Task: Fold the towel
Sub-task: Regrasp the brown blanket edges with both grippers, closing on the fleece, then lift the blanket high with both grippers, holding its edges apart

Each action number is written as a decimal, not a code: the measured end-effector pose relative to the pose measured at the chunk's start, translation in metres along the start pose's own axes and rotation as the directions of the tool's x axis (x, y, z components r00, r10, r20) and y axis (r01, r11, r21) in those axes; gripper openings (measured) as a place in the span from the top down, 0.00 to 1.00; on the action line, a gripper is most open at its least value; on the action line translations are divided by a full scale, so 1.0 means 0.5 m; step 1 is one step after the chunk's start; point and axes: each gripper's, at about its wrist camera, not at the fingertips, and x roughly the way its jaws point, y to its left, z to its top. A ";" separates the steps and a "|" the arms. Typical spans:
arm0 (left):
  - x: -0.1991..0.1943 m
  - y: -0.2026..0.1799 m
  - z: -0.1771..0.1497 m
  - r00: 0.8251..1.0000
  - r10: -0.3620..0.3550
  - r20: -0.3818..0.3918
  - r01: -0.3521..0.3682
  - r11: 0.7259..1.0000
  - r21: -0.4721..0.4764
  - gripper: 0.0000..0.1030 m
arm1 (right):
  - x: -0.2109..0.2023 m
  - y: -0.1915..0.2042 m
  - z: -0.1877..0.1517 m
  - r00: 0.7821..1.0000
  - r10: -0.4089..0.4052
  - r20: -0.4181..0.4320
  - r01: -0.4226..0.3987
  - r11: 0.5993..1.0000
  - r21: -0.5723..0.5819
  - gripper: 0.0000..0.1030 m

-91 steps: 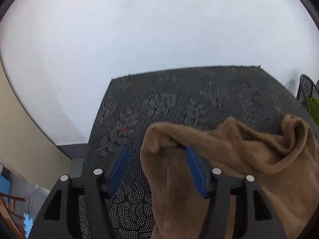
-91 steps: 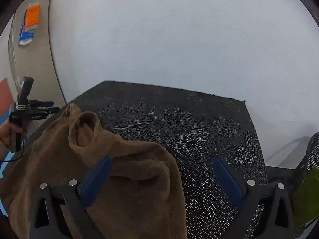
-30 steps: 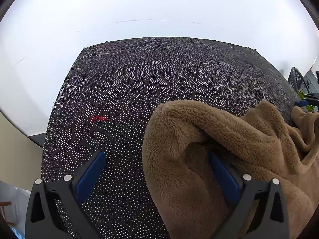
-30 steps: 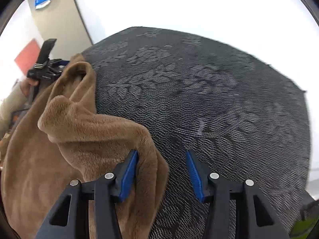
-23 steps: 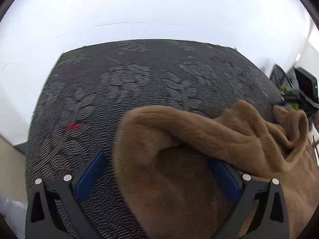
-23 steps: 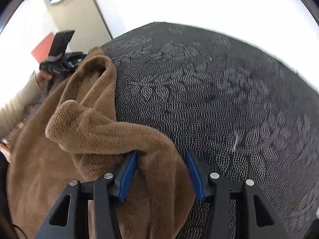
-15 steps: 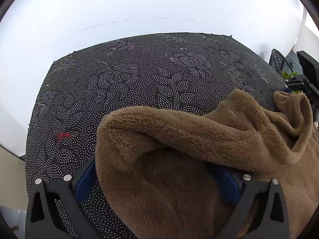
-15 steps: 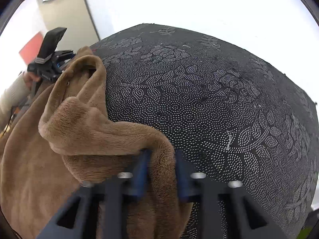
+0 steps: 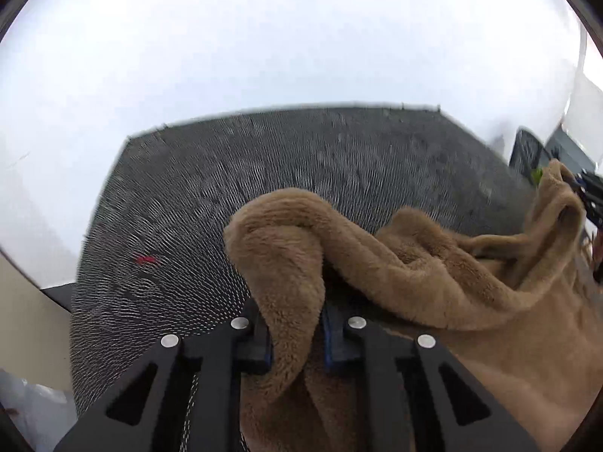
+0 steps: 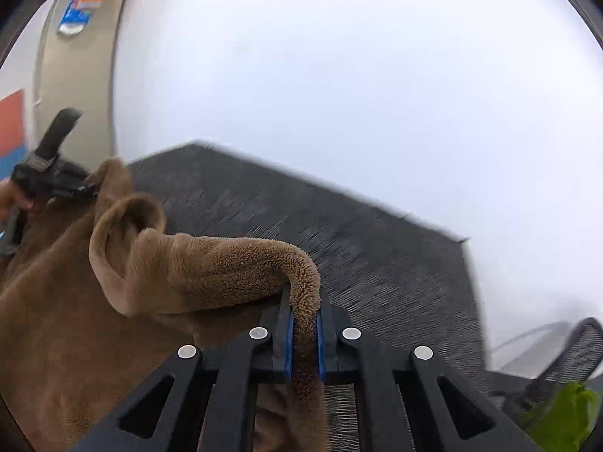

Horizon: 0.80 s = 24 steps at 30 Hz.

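Observation:
A fluffy brown towel (image 9: 433, 271) lies bunched on a black dotted table mat (image 9: 301, 158). In the left wrist view my left gripper (image 9: 296, 324) has a thick fold of the towel's corner between its blue pads; its jaws are closing and press on the fold. My right gripper (image 10: 304, 324) is shut on the towel's (image 10: 211, 263) other corner, which arches up out of the pads. The towel's edge sags between the two grippers. Each gripper shows small in the other's view: the left gripper (image 10: 56, 177), the right gripper (image 9: 588, 192).
A small red mark (image 9: 147, 260) is on the mat at the left. A black mesh object (image 10: 576, 350) and something green (image 10: 561, 418) stand past the table's right edge. A white wall rises behind; a beige pillar (image 10: 75, 75) carries orange and blue labels.
Both grippers' jaws have closed onto the towel's corners. Both have risen and tilted up, lifting the towel's edge off the mat.

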 end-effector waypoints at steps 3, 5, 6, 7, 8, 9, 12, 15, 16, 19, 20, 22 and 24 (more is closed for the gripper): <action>-0.073 -0.016 0.020 0.994 0.009 0.105 -0.008 1.000 -0.009 0.81 | -0.063 -0.002 0.008 0.988 -0.115 0.101 0.113 0.993 0.026 0.91; -0.121 -0.034 0.032 0.984 0.012 0.176 -0.011 1.000 -0.008 0.81 | -0.105 -0.001 0.014 0.968 -0.188 0.165 0.183 0.982 0.047 0.91; -0.147 -0.042 0.037 0.978 0.012 0.210 -0.011 1.000 -0.008 0.81 | -0.125 0.001 0.017 0.954 -0.225 0.197 0.218 0.974 0.058 0.91; -0.177 -0.049 0.040 0.969 0.017 0.245 -0.015 1.000 -0.008 0.80 | -0.148 0.006 0.020 0.937 -0.260 0.232 0.255 0.965 0.054 0.91; -0.205 -0.057 0.043 0.960 0.023 0.278 -0.022 1.000 -0.008 0.81 | -0.173 0.012 0.024 0.921 -0.284 0.266 0.278 0.959 0.062 0.91; -0.231 -0.065 0.045 0.949 0.027 0.313 -0.026 1.000 -0.008 0.81 | -0.197 0.017 0.027 0.903 -0.308 0.299 0.301 0.951 0.071 0.91; -0.325 -0.078 0.047 0.909 0.030 0.415 -0.021 0.999 -0.027 0.81 | -0.268 0.025 0.041 0.841 -0.376 0.390 0.363 0.925 0.112 0.91; -0.424 -0.089 0.045 0.855 0.025 0.518 -0.004 0.999 -0.040 0.81 | -0.348 0.027 0.056 0.765 -0.432 0.478 0.403 0.900 0.169 0.91; -0.457 -0.094 0.044 0.834 0.020 0.552 0.002 0.999 -0.039 0.81 | -0.375 0.027 0.061 0.737 -0.449 0.505 0.413 0.891 0.190 0.91; -0.560 -0.112 0.038 0.759 0.008 0.651 0.019 0.999 -0.034 0.81 | -0.459 0.035 0.075 0.634 -0.503 0.587 0.456 0.857 0.242 0.91; -0.595 -0.118 0.035 0.729 0.003 0.684 0.026 0.999 -0.032 0.81 | -0.487 0.041 0.080 0.596 -0.518 0.613 0.472 0.844 0.254 0.91; -0.663 -0.131 0.030 0.668 -0.001 0.744 0.025 0.999 -0.021 0.81 | -0.539 0.057 0.095 0.523 -0.537 0.662 0.498 0.823 0.274 0.91; -0.729 -0.148 0.024 0.608 -0.002 0.794 0.008 1.000 -0.003 0.81 | -0.591 0.072 0.111 0.455 -0.545 0.704 0.515 0.806 0.291 0.91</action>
